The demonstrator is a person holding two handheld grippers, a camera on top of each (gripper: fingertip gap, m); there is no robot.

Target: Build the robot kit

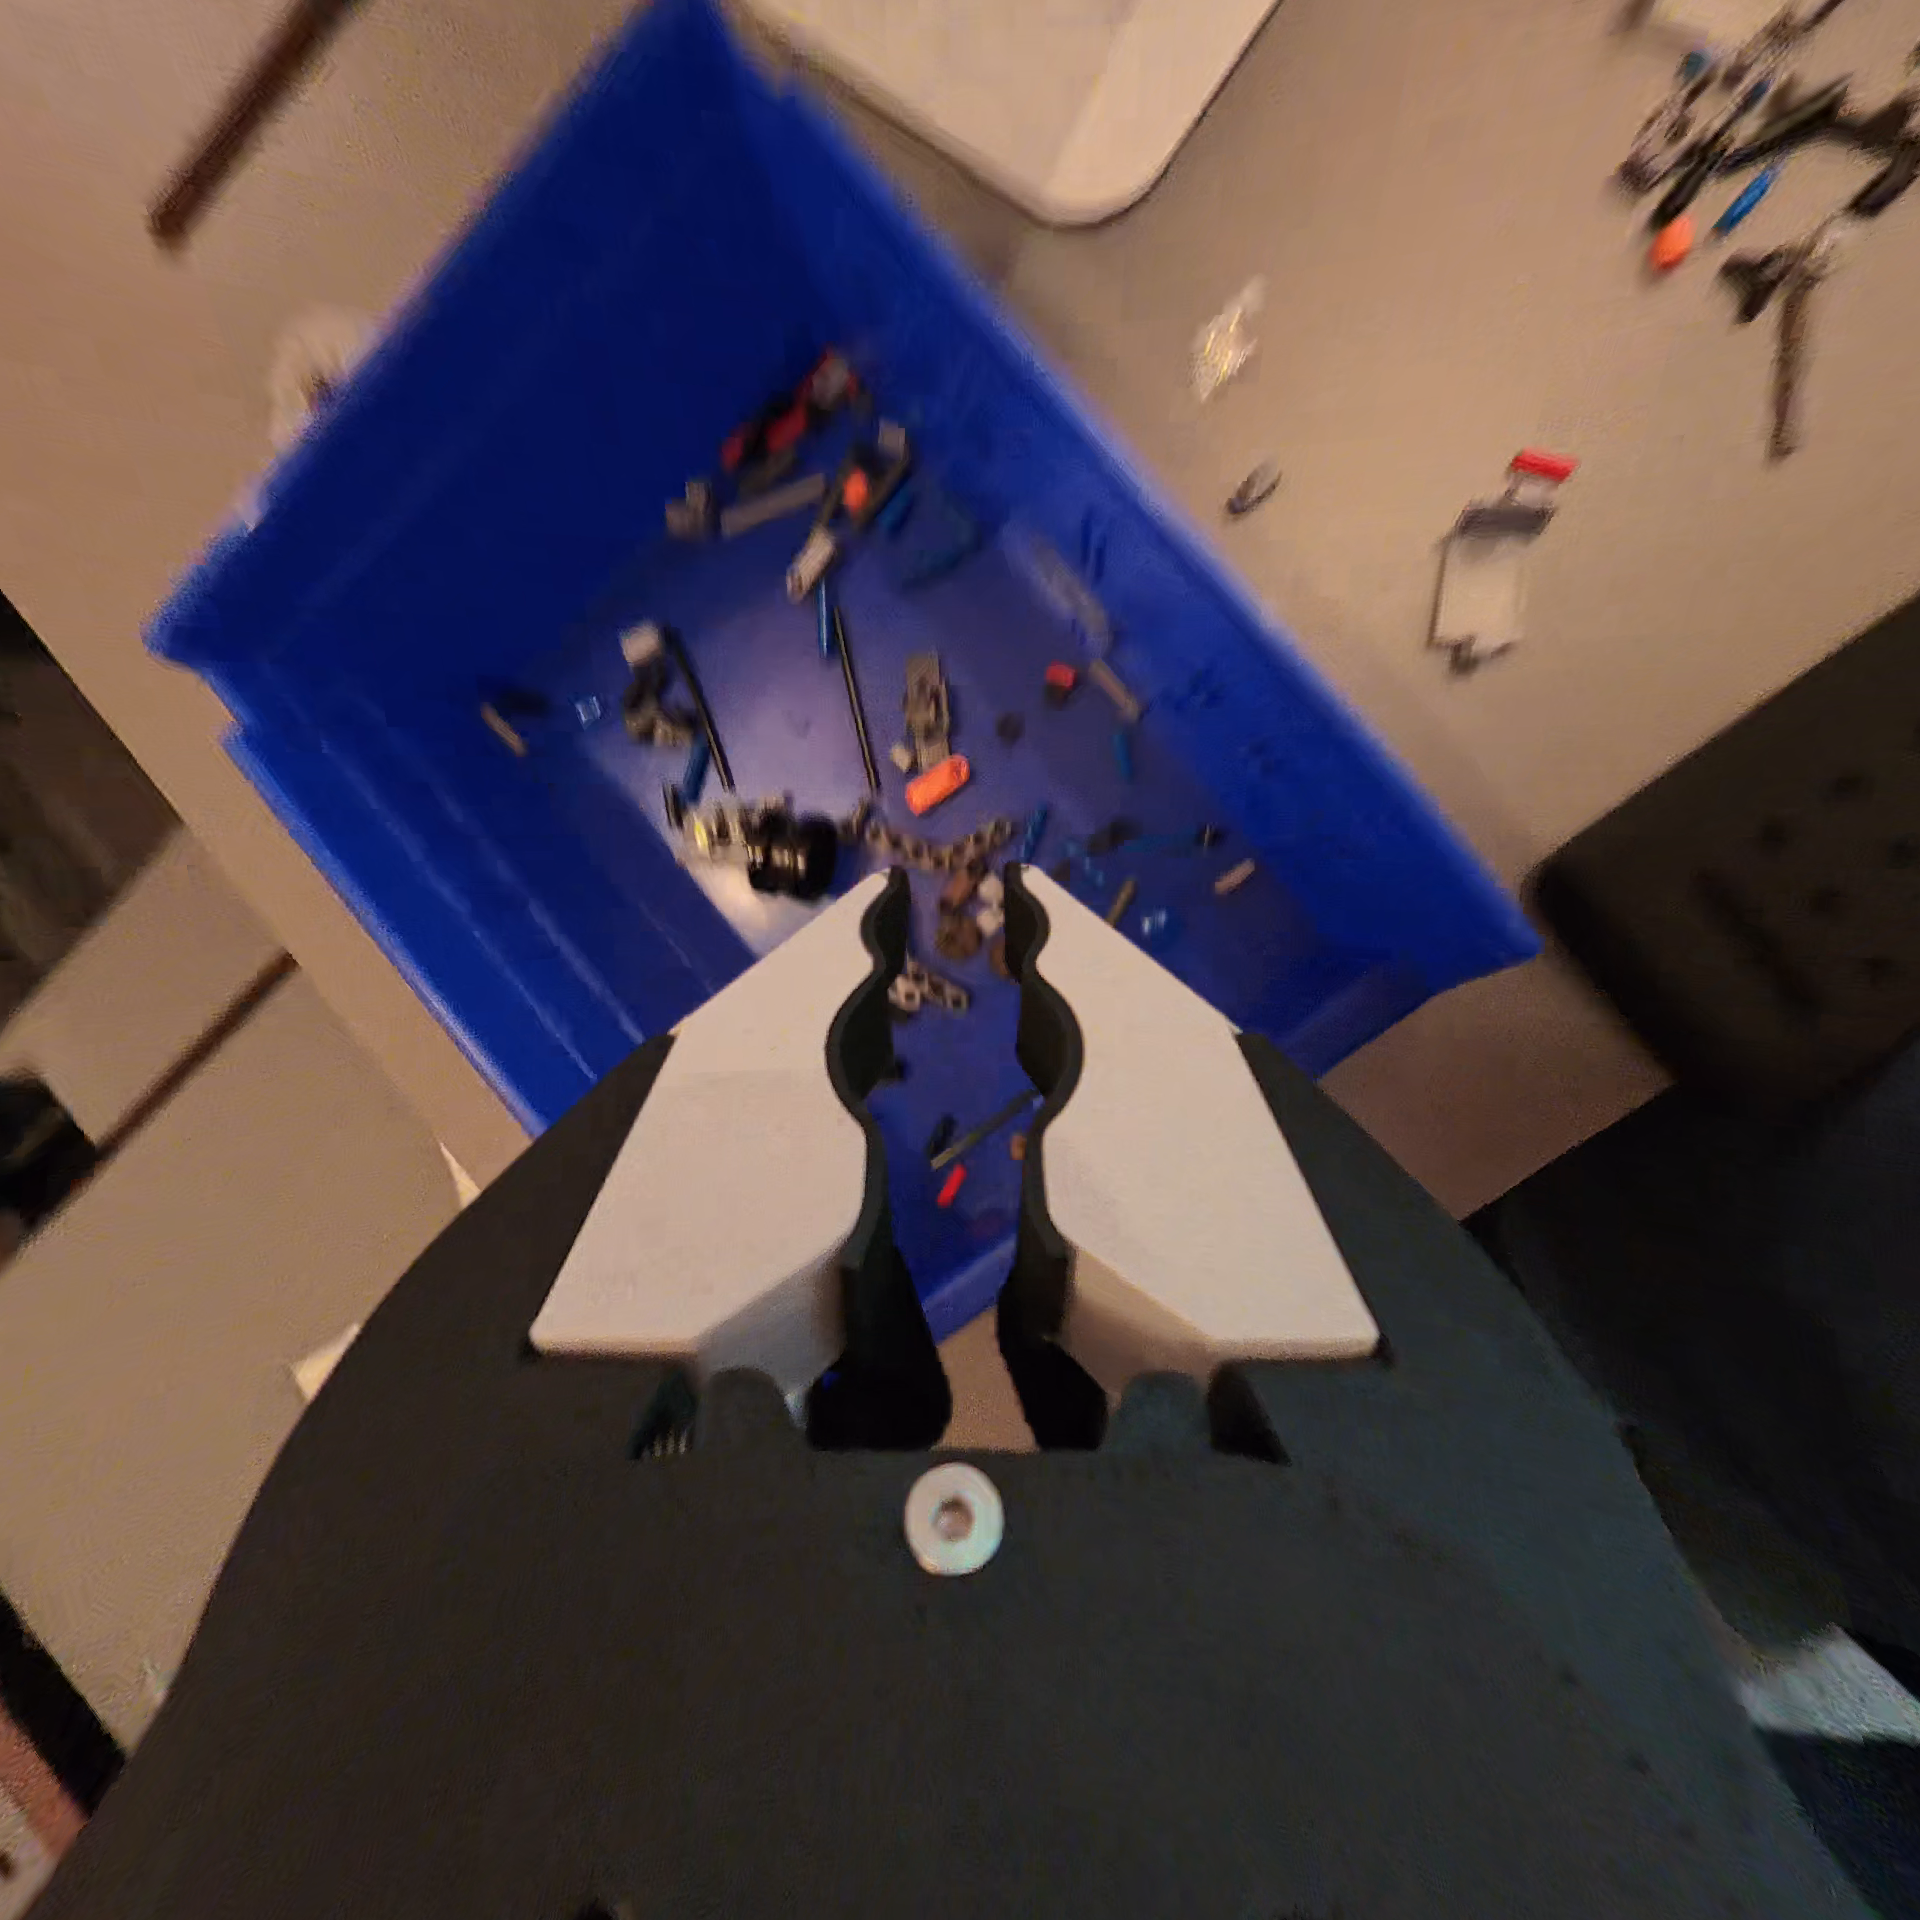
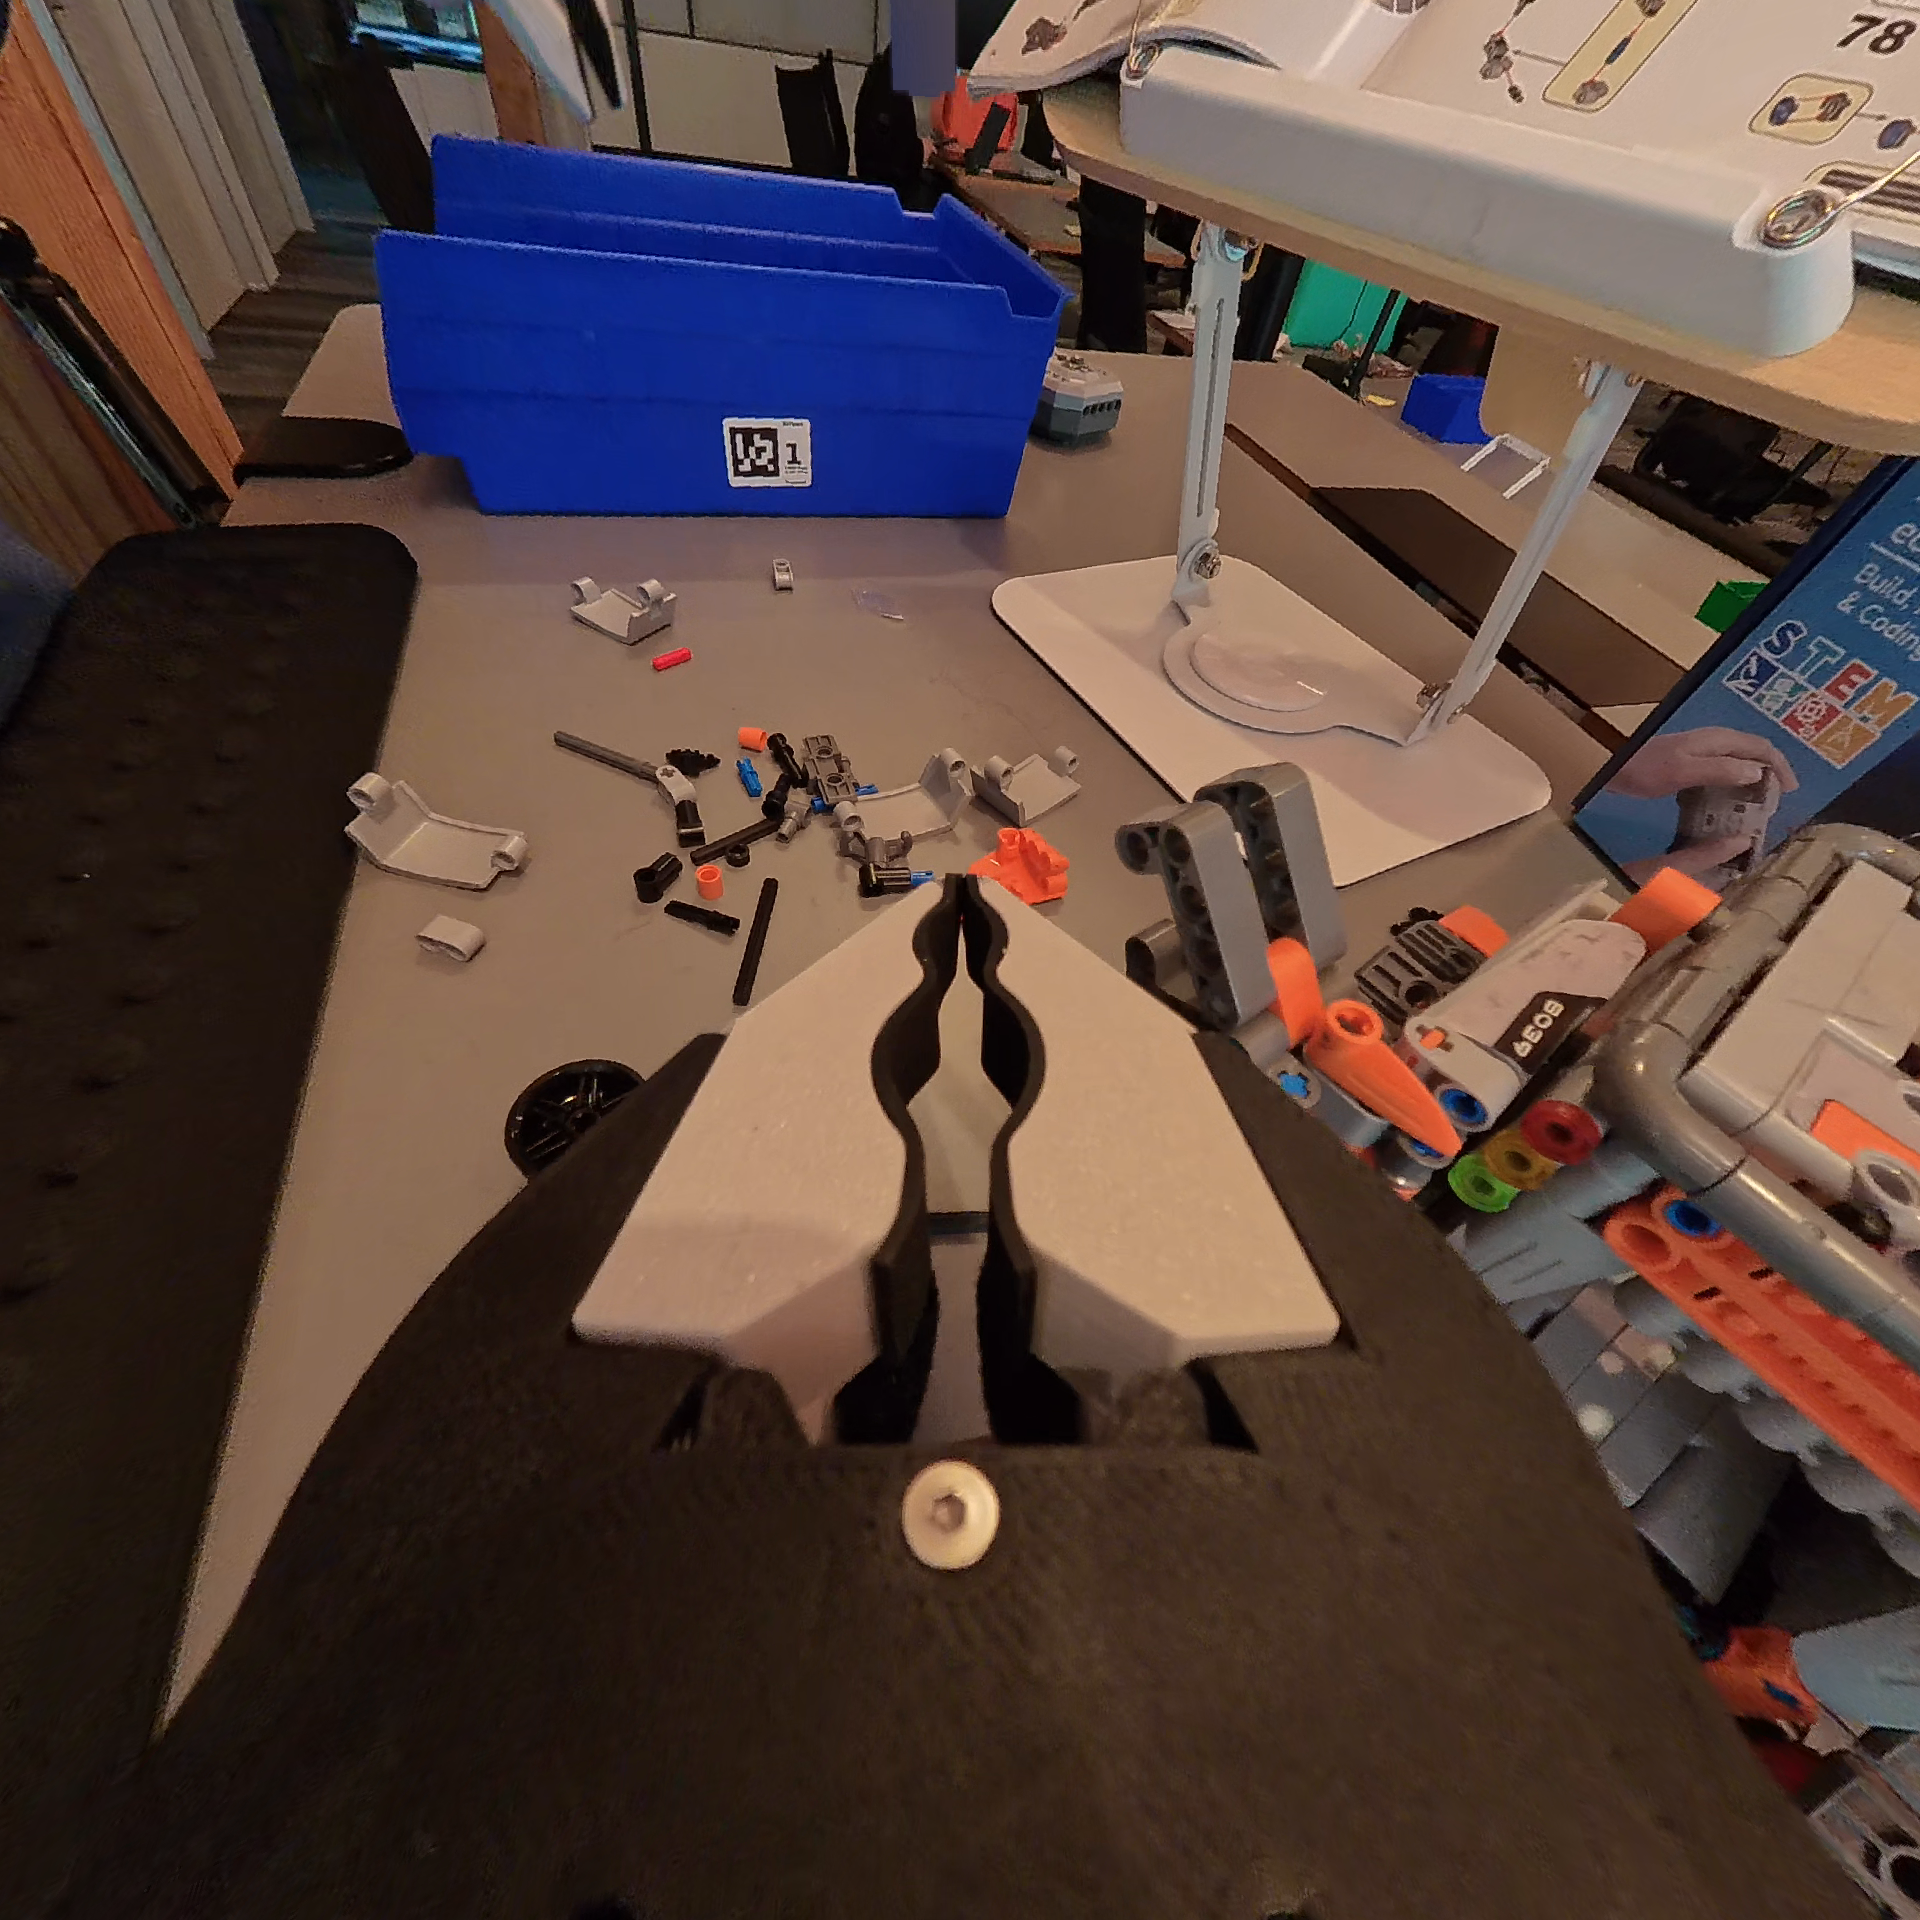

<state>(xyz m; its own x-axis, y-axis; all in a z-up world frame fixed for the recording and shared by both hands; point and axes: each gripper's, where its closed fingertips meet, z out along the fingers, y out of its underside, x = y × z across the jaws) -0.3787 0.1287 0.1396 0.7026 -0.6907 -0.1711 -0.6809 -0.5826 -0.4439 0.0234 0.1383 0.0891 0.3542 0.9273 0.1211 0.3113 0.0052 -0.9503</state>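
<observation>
Left tool [image 1: 956,883] hung above the blue bin [image 1: 416,468], jaws a narrow gap apart with nothing between them. The view was motion-blurred. The bin floor carried a thin scatter of small building parts: an orange connector [image 1: 937,781], a black wheel [image 1: 792,854], a thin black axle [image 1: 857,707], plus grey beams and blue pins too blurred to sort.

Right tool [image 2: 961,883] was low over the bench [image 2: 499,1018], tips pinched together; no part was visible in them. Just beyond its tips lay an orange piece [image 2: 1023,862] and a cluster of black, grey and blue pins [image 2: 790,790]. Farther left were a grey curved panel [image 2: 431,836], a black rod [image 2: 755,940] and a small red pin [image 2: 671,658], and a second wheel [image 2: 571,1112] sat beside the tool body.

A part-built grey-and-orange model [image 2: 1662,1143] stood close on the right, so some assembly was done, but many parts lay loose both in the bin and on the bench.

The bench was grey, with a black mat [image 2: 156,935] along its left edge. A white stand [image 2: 1351,748] held an open instruction booklet [image 2: 1558,125] above the bench, and a blue box [image 2: 1787,707] leaned at the far right. The bin, stacked with another, had a patterned sticker on its side. The room had warm, dim light, wood panelling at left and more furniture behind.
</observation>
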